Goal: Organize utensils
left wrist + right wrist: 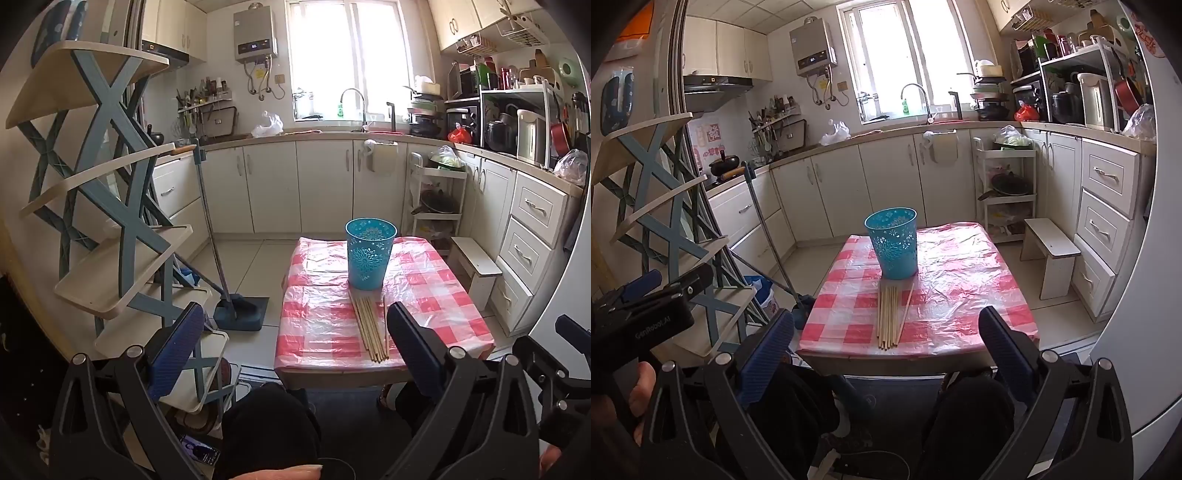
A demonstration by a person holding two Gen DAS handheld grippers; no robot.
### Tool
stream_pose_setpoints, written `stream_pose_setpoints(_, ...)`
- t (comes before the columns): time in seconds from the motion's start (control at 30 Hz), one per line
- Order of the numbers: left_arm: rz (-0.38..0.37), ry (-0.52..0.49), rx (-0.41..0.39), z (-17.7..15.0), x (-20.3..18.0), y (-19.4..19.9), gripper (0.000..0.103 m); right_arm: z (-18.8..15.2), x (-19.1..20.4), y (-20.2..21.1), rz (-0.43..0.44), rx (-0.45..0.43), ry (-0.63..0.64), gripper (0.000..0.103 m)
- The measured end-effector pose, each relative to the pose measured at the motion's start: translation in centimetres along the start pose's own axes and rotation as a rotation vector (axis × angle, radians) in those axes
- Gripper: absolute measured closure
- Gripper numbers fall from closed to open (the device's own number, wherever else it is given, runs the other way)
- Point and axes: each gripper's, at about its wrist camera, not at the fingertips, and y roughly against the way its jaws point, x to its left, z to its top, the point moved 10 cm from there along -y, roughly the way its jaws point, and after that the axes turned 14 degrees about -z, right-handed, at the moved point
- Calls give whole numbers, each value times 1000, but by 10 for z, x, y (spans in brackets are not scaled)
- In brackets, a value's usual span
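Left gripper (pixel 295 347) spread wide, blue-padded fingers (pixel 177 350) holding nothing, held back from the near table edge, above the person's dark-clothed lap. Right gripper (pixel 886 347) likewise wide open and empty, also short of the table. In the right wrist view the left gripper's black body shows at far left, printed "GenRobot.AI" in pale letters. Beyond both: a small table (pixel 964 280) under a red-and-white checked plastic cover. A bundle of wooden chopsticks (pixel 888 319) lies flat on the near half of the cover, tips pointing toward the person, one stick angled off to the right of the rest. Just behind them, at their far ends, a teal perforated cup (pixel 894 245) stands upright with floral cut-outs; its inside cannot be seen. Left of the table, a folding rack (pixel 110 206) with cream trays and blue-grey crossed legs, and a long-handled dustpan (pixel 242 312) on the floor tiles. A low white stool (pixel 1051 254) sits right of the table. On the back wall a water heater (pixel 812 46) displays "60". A phone (pixel 201 452) with a lit screen lies near the person's knee; its screen is too small to read.
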Motion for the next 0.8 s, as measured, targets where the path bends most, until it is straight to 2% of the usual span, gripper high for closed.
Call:
stream_pose_setpoints(0.27,4,1,-5,0,2,2,8,0,1,-1,-3,0,3,7)
stream_pose_setpoints(0.47,-28,26,84,-17,12,-40,8,3,-2,-13,-18,12,2,7)
stream_pose_setpoints(0.67,-34,36,159,-27,14,-87,8,2,1,-58,-31,65,-10,7)
stream_pose_setpoints(0.8,-37,46,175,-24,20,-112,8,13,7,-79,-26,91,-4,7)
